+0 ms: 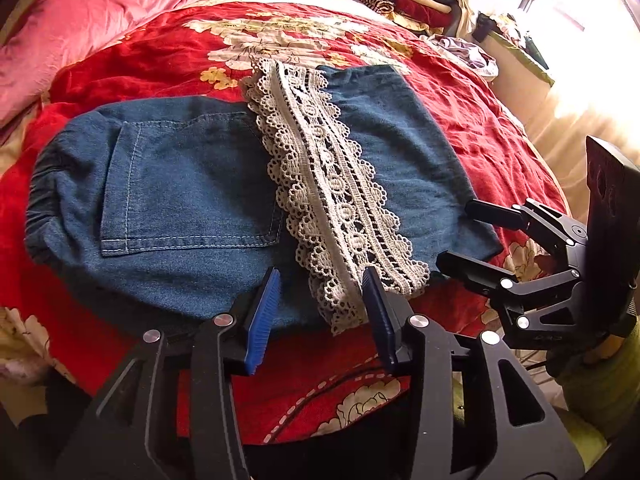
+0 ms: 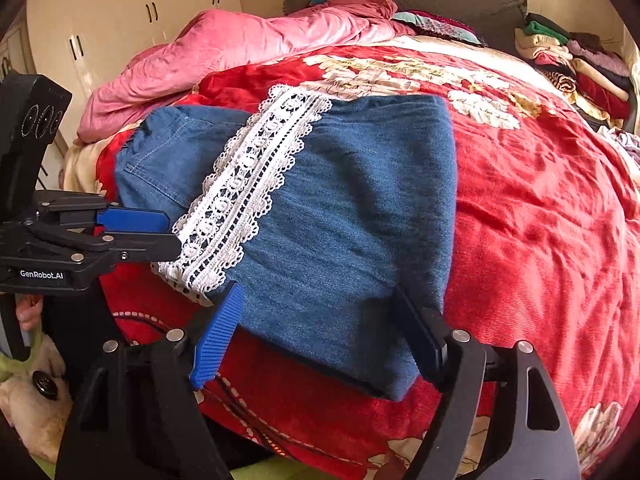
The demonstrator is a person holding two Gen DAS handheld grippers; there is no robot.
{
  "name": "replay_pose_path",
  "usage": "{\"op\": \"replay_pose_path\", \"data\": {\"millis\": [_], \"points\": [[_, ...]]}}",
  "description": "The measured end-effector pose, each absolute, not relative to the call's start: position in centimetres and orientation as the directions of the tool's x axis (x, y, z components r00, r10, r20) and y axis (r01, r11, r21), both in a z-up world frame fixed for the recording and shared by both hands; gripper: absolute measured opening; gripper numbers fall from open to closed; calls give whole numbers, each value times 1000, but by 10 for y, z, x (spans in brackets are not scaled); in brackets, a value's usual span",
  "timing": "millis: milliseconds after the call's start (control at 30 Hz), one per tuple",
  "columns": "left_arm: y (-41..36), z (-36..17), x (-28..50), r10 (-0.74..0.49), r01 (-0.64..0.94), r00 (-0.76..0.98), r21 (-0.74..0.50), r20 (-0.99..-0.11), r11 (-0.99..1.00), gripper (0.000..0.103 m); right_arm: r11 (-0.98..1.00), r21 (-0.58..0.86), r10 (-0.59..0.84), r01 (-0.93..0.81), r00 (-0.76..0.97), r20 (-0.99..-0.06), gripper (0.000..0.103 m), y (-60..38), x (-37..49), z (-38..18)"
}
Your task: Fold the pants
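Observation:
Folded blue denim pants (image 1: pixel 180 200) with a white lace trim strip (image 1: pixel 332 200) lie flat on a red floral blanket; they also show in the right wrist view (image 2: pixel 340 220), with the lace (image 2: pixel 240 196) on their left. My left gripper (image 1: pixel 320 292) is open and empty, fingers hovering at the near edge of the pants, by the lace end. It shows in the right wrist view (image 2: pixel 168 232) at the left. My right gripper (image 2: pixel 316 316) is open over the near denim corner, holding nothing. It shows in the left wrist view (image 1: pixel 456 236) at the right.
The red floral blanket (image 2: pixel 540 220) covers the bed. A pink duvet (image 2: pixel 240 48) is bunched at the far left. A pile of folded clothes (image 2: pixel 568 64) sits at the far right. Cream wardrobes (image 2: pixel 120 8) stand behind; a bright window (image 1: pixel 560 0) lies to the right.

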State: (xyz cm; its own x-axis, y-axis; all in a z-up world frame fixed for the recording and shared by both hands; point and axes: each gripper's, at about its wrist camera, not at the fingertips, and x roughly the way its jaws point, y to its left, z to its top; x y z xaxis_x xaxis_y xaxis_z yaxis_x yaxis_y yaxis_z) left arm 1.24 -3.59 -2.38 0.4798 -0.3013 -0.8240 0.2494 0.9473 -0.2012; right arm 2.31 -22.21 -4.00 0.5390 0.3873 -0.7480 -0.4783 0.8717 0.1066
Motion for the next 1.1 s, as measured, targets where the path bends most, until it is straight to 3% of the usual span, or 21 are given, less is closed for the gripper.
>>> {"op": "replay_pose_path", "data": {"millis": [533, 1033, 1100], "points": [[-23, -2, 0, -272, 223, 532, -177, -802, 959, 48, 879, 74, 370, -471, 576, -729, 86, -218, 19, -17], [23, 13, -8, -179, 110, 595, -141, -783, 984, 70, 856, 42, 384, -515, 581, -717, 87, -191, 27, 5], [30, 13, -9, -155, 89, 602, -127, -783, 988, 80, 851, 38, 389, -524, 581, -715, 87, -187, 30, 9]]}}
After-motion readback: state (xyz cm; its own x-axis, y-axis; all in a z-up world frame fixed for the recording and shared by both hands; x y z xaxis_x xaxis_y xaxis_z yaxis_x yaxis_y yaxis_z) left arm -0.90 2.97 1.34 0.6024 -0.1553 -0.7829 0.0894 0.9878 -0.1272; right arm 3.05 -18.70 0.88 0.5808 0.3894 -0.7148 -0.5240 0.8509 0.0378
